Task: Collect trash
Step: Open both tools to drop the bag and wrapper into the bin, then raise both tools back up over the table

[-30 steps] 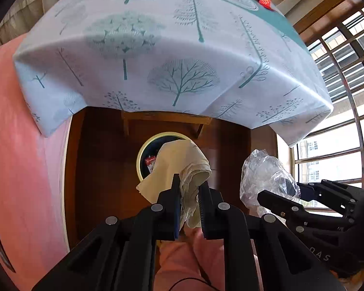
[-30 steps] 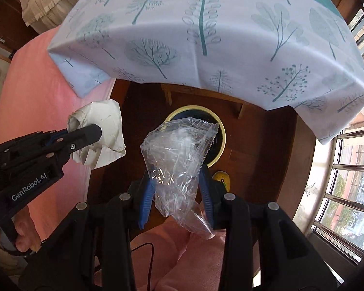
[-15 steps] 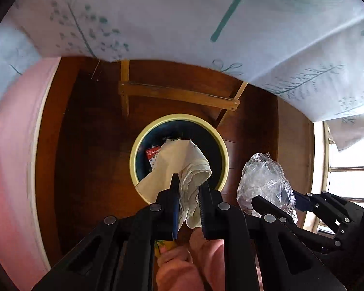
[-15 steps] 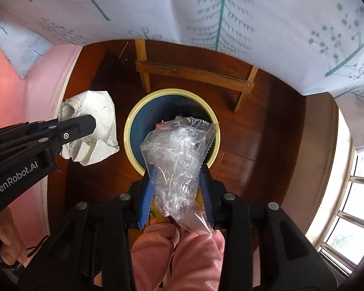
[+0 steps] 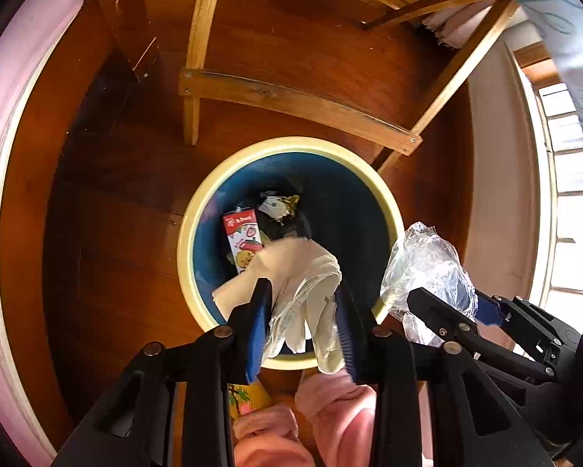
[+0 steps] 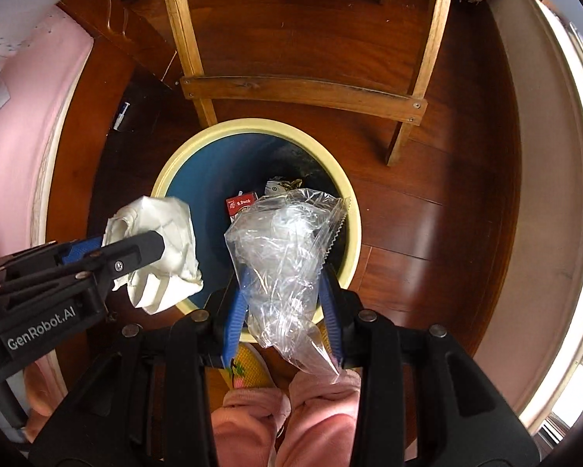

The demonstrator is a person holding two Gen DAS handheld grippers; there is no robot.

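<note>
A dark wooden floor (image 5: 108, 202) fills both wrist views, and on it stand the pale legs and crossbar of a wooden table frame (image 5: 291, 101). Just in front of that crossbar sits a round trash bin (image 5: 190, 233) with a cream rim and a blue inside; at its bottom lie a small red-and-white carton (image 5: 242, 239) and some crumpled wrappers (image 5: 279, 206).

Both grippers point steeply down over the near rim of the bin. The left gripper (image 5: 303, 311) has the crumpled white paper napkin (image 5: 310, 284) between its blue-padded fingers (image 5: 258, 323). Its jaws have just been opening: there is now a gap between the pads, and the napkin hangs loosely in that gap, bulging out past the fingertips over the bin's inside (whether either pad presses on it cannot be told). In the right wrist view the napkin (image 6: 163, 245) shows at the left, over the bin's left rim.

The right gripper (image 6: 283, 284) is partly closed on a crumpled clear plastic bag (image 6: 287, 241), which is pinched between the two blue pads; most of the bag stands out past the fingertips above the bin's opening, and a tail of it trails back between the fingers.

Below the grippers a person's pink fleece trouser legs (image 6: 283, 420) and a yellow patterned slipper (image 6: 248, 366) stand beside the bin.
</note>
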